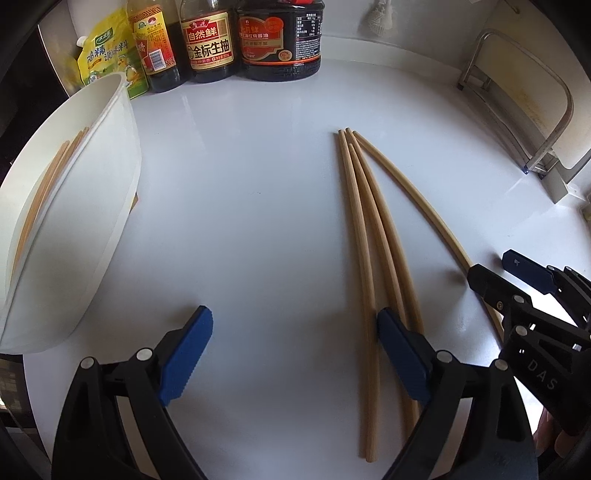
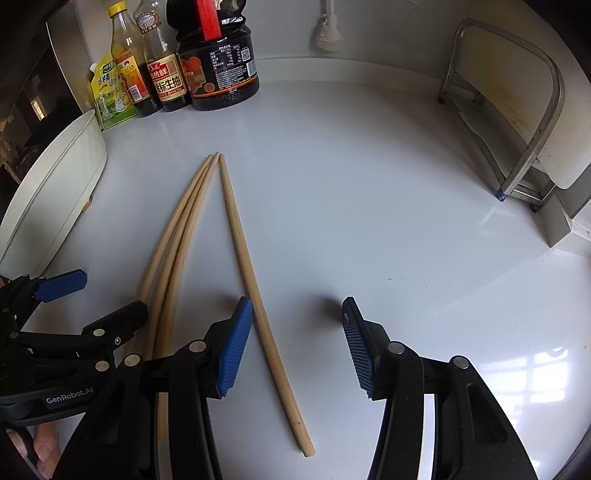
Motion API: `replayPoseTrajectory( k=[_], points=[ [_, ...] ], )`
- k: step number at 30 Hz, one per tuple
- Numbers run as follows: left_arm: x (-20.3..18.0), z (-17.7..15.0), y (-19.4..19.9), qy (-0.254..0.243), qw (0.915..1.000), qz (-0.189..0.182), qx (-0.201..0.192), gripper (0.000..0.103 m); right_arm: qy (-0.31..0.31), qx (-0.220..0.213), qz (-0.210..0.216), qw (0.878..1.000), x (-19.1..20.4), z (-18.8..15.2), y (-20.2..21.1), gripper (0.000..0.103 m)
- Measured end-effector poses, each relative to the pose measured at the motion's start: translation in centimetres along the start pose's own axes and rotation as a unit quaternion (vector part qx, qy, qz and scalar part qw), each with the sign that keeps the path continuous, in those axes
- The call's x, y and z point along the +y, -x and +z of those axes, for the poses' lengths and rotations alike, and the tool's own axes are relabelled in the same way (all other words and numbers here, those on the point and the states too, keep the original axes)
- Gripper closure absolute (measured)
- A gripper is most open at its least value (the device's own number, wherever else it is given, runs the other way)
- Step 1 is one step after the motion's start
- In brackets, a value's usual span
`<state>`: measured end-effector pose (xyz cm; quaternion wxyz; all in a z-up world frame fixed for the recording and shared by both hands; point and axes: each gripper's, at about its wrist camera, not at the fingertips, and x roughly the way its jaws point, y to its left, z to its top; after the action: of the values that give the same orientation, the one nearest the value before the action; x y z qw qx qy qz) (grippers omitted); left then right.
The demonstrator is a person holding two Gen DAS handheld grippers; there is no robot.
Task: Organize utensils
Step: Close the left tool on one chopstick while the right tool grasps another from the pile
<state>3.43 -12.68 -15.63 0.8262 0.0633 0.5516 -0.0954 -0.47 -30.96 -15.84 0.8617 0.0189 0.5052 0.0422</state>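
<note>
Three wooden chopsticks [image 1: 364, 229] lie on the white counter, tips together at the far end, fanning toward me; they also show in the right wrist view [image 2: 184, 229]. A white container [image 1: 74, 206] at left holds several chopsticks [image 1: 44, 192]. My left gripper [image 1: 291, 354] is open and empty; its right finger rests against the two left chopsticks. My right gripper [image 2: 297, 347] is open and empty, and the rightmost chopstick [image 2: 255, 295] lies between its fingers near the left pad. The right gripper also shows in the left wrist view [image 1: 506, 273].
Sauce bottles [image 1: 210, 40] and a yellow pouch [image 1: 107, 55] stand along the back wall. A metal rack [image 2: 517, 122] with a cutting board stands at back right. A white brush [image 2: 327, 33] hangs on the wall. The white container also shows at left in the right wrist view [image 2: 51, 195].
</note>
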Motion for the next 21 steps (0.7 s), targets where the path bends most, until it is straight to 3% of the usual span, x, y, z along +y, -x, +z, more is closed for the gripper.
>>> replayPoseTrajectory(
  k=[6,14,16,19,21],
  points=[
    [0.7,0.3,0.1,0.009,0.9999,0.007,-0.001,0.014,0.017,-0.003,-0.003,1.000,0.7,0.2,-0.2,0.054],
    [0.3,1.0,0.5,-0.004,0.9999,0.000,-0.012,0.045,0.053,-0.019,0.001,0.998,1.9,0.9,-0.8,0.057],
    [0.2,1.1,0.7,-0.007,0.9999,-0.003,-0.014,0.060,0.066,-0.023,0.007,0.998,2.4,1.0,-0.9,0.063],
    [-0.1,1.2,0.8,-0.014,0.9997,-0.014,-0.012,0.079,0.088,-0.019,0.013,0.996,3.2,1.3,-0.9,0.094],
    [-0.3,1.3,0.8,-0.023,0.9993,-0.029,-0.007,0.091,0.099,-0.016,0.011,0.995,3.8,1.2,-0.8,0.097]
  ],
)
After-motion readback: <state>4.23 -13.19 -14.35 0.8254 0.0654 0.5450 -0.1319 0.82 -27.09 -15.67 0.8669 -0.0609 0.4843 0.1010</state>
